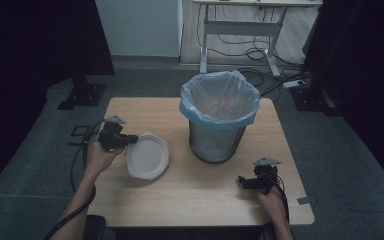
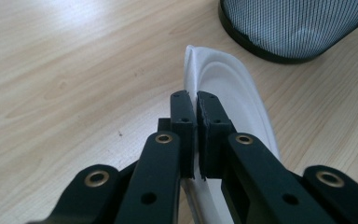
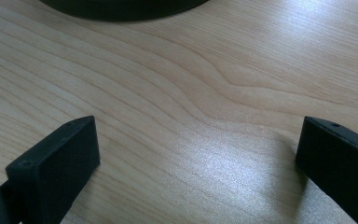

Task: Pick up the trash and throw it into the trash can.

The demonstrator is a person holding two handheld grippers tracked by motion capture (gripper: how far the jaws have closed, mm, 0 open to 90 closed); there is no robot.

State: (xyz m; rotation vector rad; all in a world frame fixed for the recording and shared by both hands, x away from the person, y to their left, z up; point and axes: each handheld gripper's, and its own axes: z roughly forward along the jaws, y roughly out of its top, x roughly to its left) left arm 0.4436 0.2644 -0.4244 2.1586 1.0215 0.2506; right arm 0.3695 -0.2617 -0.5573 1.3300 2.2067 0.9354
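Observation:
A white disposable plate (image 1: pixel 147 155) hangs tilted on edge just above the wooden table (image 1: pixel 145 112), left of the bin. My left gripper (image 1: pixel 126 141) is shut on the plate's left rim; in the left gripper view the plate (image 2: pixel 235 88) stands edge-on, its rim pinched between the two black pads, and my left gripper (image 2: pixel 196 100) points toward the bin's base. A mesh waste bin (image 1: pixel 216 140) with a pale blue liner (image 1: pixel 220 97) stands at the table's middle. My right gripper (image 1: pixel 242 181) rests low at the front right, jaws wide apart over bare wood, my right gripper (image 3: pixel 196 140) holding nothing.
The bin's dark base (image 3: pixel 121 7) lies just ahead of the right gripper. Black cables trail from both grippers off the table's front. Beyond the table, a white desk frame (image 1: pixel 240 27) and floor cables stand at the back. Dark curtains flank both sides.

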